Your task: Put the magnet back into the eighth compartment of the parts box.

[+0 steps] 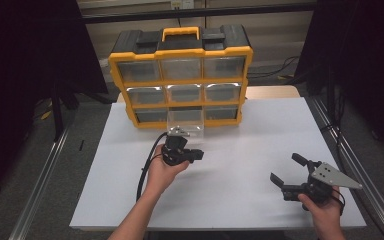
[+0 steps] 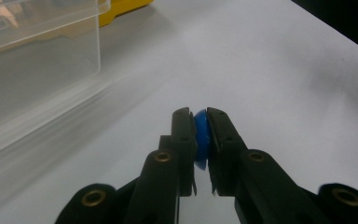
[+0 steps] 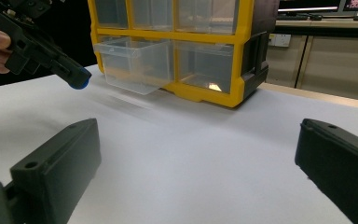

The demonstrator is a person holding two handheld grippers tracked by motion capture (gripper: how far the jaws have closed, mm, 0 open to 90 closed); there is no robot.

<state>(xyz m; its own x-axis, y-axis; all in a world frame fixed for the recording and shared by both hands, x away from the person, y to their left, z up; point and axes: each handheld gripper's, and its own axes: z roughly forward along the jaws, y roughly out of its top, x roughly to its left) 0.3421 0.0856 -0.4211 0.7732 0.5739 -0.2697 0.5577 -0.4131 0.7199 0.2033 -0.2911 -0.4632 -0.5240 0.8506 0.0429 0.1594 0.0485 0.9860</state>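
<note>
A yellow and black drawer cabinet [image 1: 181, 75] stands at the back of the white table [image 1: 250, 145]. Its bottom middle clear drawer [image 1: 185, 122] is pulled out [image 3: 133, 65], [image 2: 32, 60]. My left gripper [image 1: 198, 154] hovers just in front of that drawer, shut on a small blue round piece [image 2: 201, 136], which also shows at its tips from the right gripper view [image 3: 78, 83]. My right gripper [image 1: 286, 169] is held low at the table's front right, open, with nothing between its jaws [image 3: 198, 158].
Dark curtains flank the table on both sides. Metal rails [image 1: 352, 165] run along the table's left and right edges. A black cable [image 1: 147, 165] trails from the left gripper. Bare white tabletop lies between the two grippers.
</note>
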